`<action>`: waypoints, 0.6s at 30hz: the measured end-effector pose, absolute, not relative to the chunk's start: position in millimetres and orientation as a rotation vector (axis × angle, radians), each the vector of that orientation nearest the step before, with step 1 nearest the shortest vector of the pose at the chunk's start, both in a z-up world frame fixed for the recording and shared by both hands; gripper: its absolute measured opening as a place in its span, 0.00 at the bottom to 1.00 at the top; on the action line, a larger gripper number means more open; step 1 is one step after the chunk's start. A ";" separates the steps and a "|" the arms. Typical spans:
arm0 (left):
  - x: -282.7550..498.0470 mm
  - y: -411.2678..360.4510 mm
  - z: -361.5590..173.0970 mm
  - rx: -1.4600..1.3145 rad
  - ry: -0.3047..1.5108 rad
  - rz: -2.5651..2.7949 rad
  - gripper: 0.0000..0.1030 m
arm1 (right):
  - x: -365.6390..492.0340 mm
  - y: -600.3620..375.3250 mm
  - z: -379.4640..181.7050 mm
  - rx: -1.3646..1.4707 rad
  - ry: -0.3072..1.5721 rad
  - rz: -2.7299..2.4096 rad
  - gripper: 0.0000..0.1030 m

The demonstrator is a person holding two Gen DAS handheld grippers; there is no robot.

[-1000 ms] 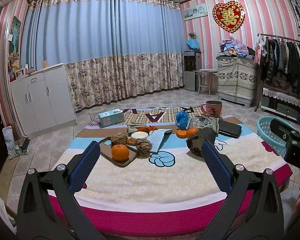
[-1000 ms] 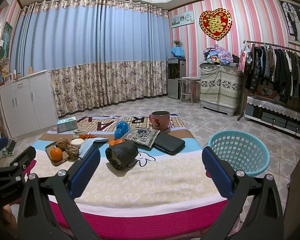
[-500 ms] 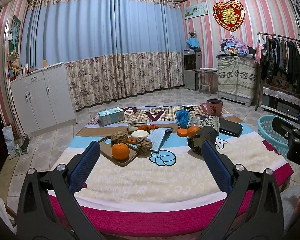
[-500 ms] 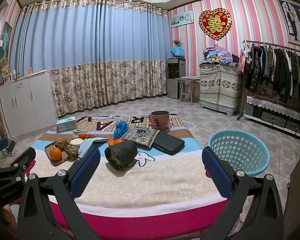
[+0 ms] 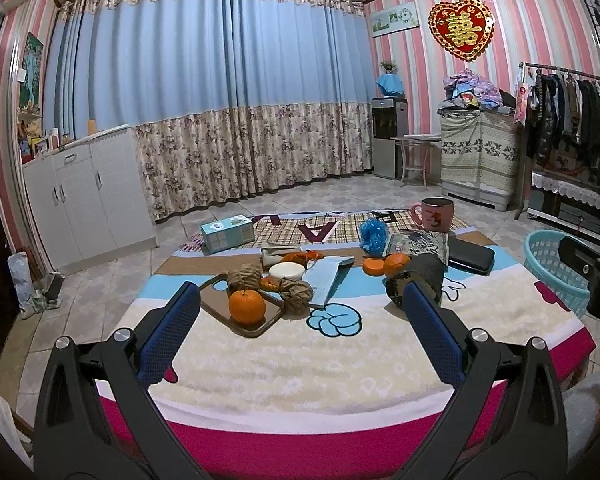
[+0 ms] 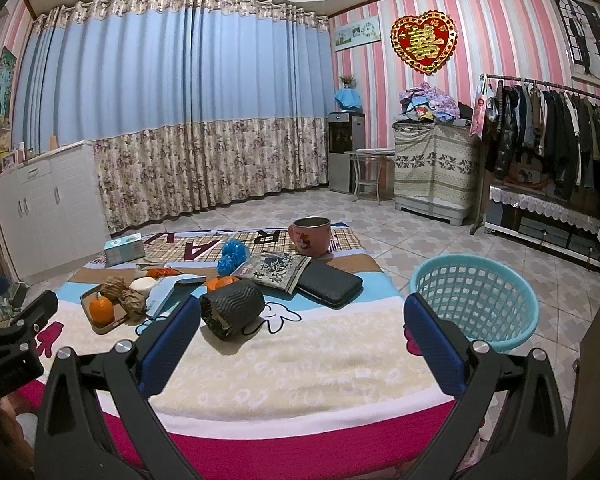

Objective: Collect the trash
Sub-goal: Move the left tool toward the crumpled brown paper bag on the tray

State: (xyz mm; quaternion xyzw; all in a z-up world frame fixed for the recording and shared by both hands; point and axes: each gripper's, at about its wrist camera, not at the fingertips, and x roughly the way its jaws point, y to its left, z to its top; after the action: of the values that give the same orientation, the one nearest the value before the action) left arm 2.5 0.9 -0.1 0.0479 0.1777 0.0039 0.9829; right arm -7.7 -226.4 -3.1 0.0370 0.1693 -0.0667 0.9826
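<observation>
Both spread wide, empty: left hand-held gripper (image 5: 300,316), right hand-held gripper (image 6: 302,318). Crumpled brown paper (image 5: 296,294) at 12 o'clock beside tray (image 5: 216,300); basket (image 6: 474,300) at 2 o'clock. Risk: grabbing orange (image 5: 247,306) instead, or missing basket.

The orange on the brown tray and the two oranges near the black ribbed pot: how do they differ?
The tray orange sits alone on the brown tray, nearer the left gripper. The two oranges lie on the blanket, touching each other, beside the black ribbed pot. The tray orange shows a dark stem spot on top; on the pair none can be seen. All are round and orange.
</observation>
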 end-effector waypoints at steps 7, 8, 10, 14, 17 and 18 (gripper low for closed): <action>15.1 3.7 -0.5 0.093 0.370 0.018 0.95 | 3.6 -234.1 -2.2 0.080 0.332 -0.149 0.96; 17.0 4.6 -1.1 0.093 0.372 0.020 0.95 | 5.8 -235.1 -2.9 0.081 0.334 -0.151 0.96; 20.7 5.9 -2.4 0.093 0.378 0.022 0.95 | 9.7 -236.6 -4.4 0.083 0.339 -0.154 0.96; 28.0 8.2 -4.2 0.090 0.388 0.022 0.95 | 16.4 -238.3 -8.3 0.081 0.348 -0.162 0.96; 31.0 9.1 -4.9 0.090 0.390 0.022 0.95 | 21.2 -239.3 -11.0 0.079 0.354 -0.165 0.96; 32.8 9.3 -5.6 0.091 0.392 0.022 0.95 | 22.7 -239.7 -11.5 0.078 0.356 -0.166 0.96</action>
State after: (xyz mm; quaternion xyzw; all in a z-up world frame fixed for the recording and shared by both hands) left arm 32.8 9.3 -5.6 0.0450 0.1945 0.0109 0.9798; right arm 22.7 -239.7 -11.5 0.0389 0.1770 -0.0822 0.9800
